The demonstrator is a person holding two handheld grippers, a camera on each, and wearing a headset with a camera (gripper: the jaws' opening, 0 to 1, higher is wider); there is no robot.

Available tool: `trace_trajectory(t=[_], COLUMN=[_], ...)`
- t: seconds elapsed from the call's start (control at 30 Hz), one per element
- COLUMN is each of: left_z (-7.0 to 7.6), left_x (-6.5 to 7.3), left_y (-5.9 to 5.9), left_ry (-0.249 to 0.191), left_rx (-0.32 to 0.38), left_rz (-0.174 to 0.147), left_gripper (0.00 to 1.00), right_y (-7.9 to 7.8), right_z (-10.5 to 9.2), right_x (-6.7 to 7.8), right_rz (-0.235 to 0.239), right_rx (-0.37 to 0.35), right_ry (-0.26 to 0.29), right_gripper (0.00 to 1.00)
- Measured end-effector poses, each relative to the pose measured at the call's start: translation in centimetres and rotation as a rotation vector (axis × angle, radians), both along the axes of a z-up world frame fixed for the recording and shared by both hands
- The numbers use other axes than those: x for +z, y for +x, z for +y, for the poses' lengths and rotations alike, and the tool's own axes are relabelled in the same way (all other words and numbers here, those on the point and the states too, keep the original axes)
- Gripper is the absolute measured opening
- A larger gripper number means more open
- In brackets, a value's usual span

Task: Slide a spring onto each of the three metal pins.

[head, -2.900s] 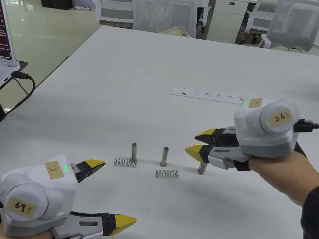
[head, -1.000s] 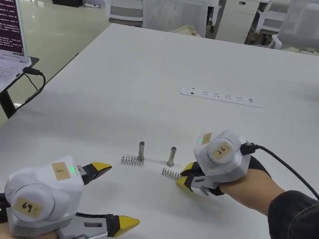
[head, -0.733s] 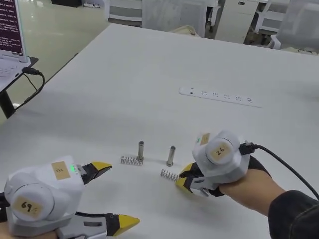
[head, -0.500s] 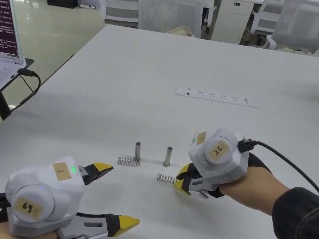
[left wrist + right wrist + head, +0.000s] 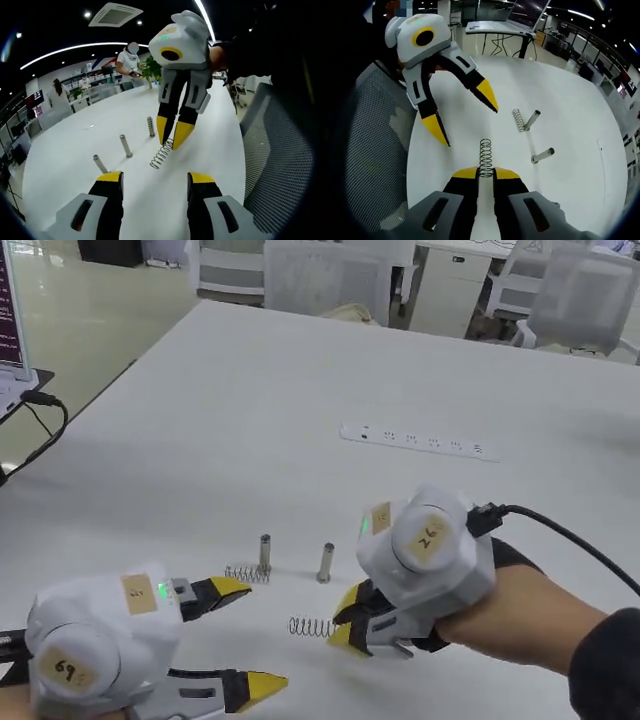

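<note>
Since the earlier frames the right gripper (image 5: 345, 625) has closed on the spring (image 5: 310, 626) that lay just in front of the middle pin (image 5: 326, 562) and drawn it off toward the person.

Head view: the spring now sits on the near side of the middle pin, clear of it. It sticks out sideways from the right gripper's tips, which are pinched onto one end. The left gripper (image 5: 245, 635) hangs nearer still to the person, spread wide with nothing in it. An end pin (image 5: 265, 552) stands just beside the middle pin, with a loose spring (image 5: 240, 572) lying against its foot on the table (image 5: 300, 420).

Left gripper view: its own tips gape, empty. Past them the three pins stand in a row, and the pin beyond the middle pin (image 5: 125, 145) looks ribbed, as if it is a sprung pin (image 5: 151, 126) already wearing its coil. The held spring (image 5: 161, 153) slants down from the right gripper; whether its free end touches the table I cannot tell.

Right gripper view: its tips are almost together on the spring's near end, and the coil points straight ahead. The middle pin (image 5: 542, 155) is off to one side.

By my reading this is the second spring, just picked up. Next the free end must be swung over the middle pin's top, lined up with its axis and lowered. Gripped at one end, the coil may sag, so a slow, square approach seems wise.
</note>
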State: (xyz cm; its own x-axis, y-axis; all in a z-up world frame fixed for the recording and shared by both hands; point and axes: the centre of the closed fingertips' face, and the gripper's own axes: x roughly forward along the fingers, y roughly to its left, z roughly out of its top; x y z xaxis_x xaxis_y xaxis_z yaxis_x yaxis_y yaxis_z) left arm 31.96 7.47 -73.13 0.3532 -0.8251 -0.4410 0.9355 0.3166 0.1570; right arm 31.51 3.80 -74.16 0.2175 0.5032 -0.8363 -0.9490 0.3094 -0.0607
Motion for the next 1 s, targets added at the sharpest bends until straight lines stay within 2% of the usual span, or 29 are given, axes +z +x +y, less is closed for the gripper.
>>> trace_trajectory(t=[0.03,0.2,0.33,0.8,1.0], left_z=[-0.1,-0.6,-1.1,-1.3,-1.3], left_x=[0.0,0.3,0.3,-0.1,0.0], left_y=[-0.2,-0.5,-0.8,-1.0,-0.9], left_ry=[0.004,0.004,0.025,0.065,0.061], left_rx=[-0.014,-0.051,-0.092,-0.133,-0.123], left_rz=[-0.008,-0.034,-0.069,-0.12,-0.114], left_gripper=[0.38,0.25,0.16,0.05,0.04], right_y=[-0.1,-0.6,-1.0,-1.9,-1.8], right_z=[0.2,0.7,0.9,1.5,2.0], right_x=[0.1,0.5,0.6,1.5,2.7], right_rz=[0.001,0.009,0.014,0.041,0.024], right_rx=[0.008,0.031,0.048,0.066,0.066], right_ry=[-0.003,-0.01,-0.015,0.004,0.031], right_gripper=[0.08,0.08,0.08,0.08,0.08])
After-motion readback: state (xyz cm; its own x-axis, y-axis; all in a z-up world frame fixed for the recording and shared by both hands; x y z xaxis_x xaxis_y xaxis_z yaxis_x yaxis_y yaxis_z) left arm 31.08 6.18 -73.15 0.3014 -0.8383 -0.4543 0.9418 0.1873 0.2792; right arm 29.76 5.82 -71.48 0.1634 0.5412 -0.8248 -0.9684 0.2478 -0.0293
